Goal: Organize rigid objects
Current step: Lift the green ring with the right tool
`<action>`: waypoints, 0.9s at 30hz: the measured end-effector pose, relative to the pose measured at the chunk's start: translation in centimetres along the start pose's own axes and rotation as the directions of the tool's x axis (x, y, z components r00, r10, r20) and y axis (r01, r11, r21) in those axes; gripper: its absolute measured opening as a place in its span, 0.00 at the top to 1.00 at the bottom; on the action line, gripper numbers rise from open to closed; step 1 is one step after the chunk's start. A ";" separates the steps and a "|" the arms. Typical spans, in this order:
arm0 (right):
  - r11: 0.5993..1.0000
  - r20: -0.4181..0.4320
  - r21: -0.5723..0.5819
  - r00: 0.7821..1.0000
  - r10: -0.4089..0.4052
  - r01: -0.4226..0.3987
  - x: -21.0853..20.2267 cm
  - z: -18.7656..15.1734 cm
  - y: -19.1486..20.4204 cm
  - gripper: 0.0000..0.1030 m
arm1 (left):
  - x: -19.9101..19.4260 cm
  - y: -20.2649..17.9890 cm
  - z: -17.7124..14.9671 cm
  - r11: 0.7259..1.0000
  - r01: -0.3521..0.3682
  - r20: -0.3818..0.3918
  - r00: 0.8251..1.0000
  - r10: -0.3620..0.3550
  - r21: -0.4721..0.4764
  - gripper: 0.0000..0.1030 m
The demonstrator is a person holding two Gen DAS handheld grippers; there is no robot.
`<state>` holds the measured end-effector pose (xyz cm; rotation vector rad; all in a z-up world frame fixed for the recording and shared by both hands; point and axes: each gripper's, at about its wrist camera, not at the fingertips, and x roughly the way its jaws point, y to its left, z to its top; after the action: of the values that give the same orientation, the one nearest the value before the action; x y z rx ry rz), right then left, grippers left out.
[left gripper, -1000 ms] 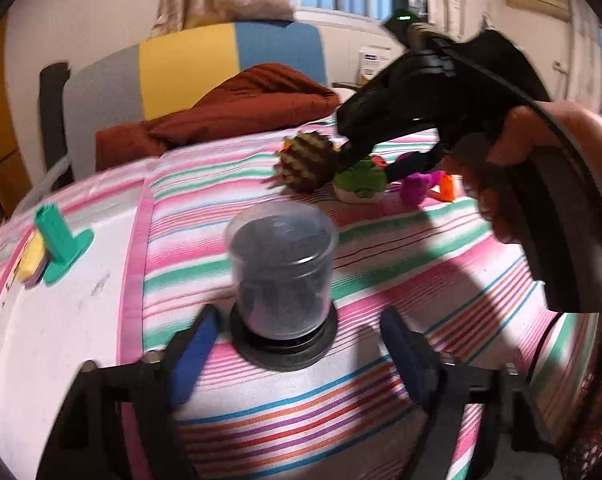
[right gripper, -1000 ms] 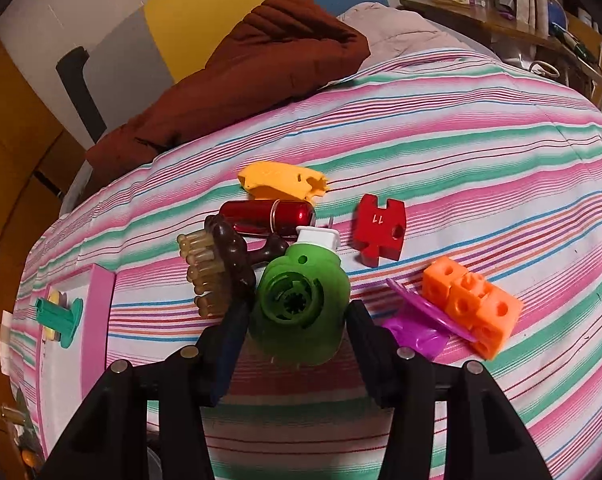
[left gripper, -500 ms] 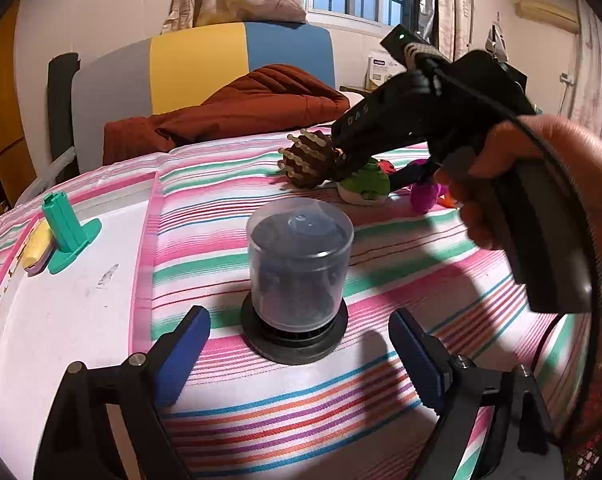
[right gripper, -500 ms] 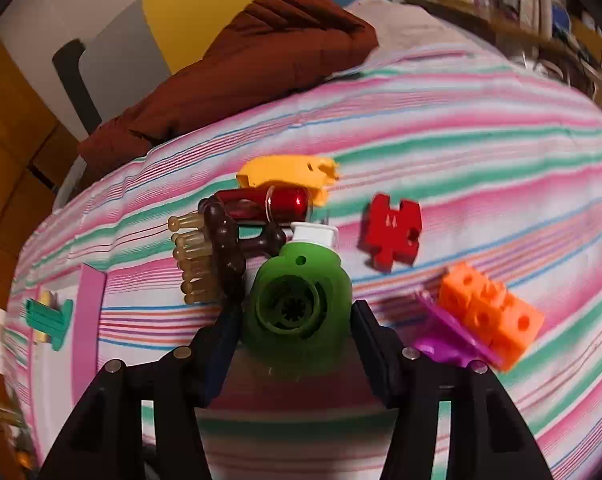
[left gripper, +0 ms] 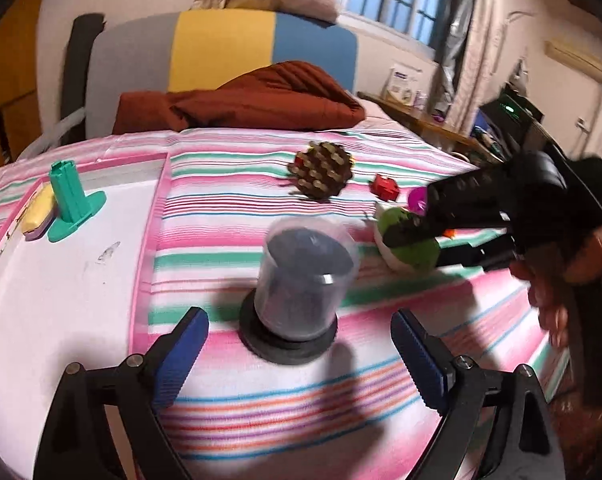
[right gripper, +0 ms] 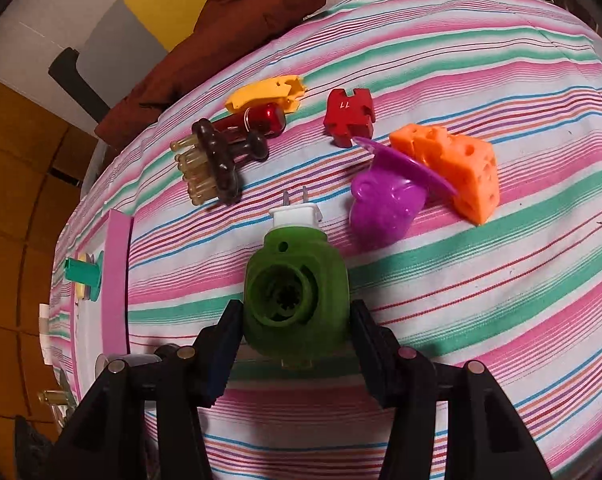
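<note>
The green plug-in device [right gripper: 297,300] sits between the fingers of my right gripper [right gripper: 297,320], and both pads press its sides, above the striped cloth [right gripper: 481,280]. My left gripper [left gripper: 299,354] is spread wide around the clear-domed container [left gripper: 301,276], not touching it.

Green plug-in device [right gripper: 297,300], orange cheese block [right gripper: 457,168], pink-green striped cloth [right gripper: 481,288]

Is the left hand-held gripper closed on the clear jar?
No: the left hand-held gripper stands open, its blue pads well clear on either side of the clear jar.
</note>
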<state>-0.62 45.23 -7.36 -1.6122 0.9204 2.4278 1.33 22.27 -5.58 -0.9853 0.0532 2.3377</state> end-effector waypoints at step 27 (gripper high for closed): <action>0.987 0.043 -0.133 0.995 -0.087 0.092 0.6 -0.1 1.2 0.48 | -4.4 0.6 1.3 0.996 0.015 0.055 0.998 -0.020 0.086 0.57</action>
<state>-1.31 44.03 -7.37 -1.6067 0.6770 2.4971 2.63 19.88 -1.82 -0.8744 0.1211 2.3254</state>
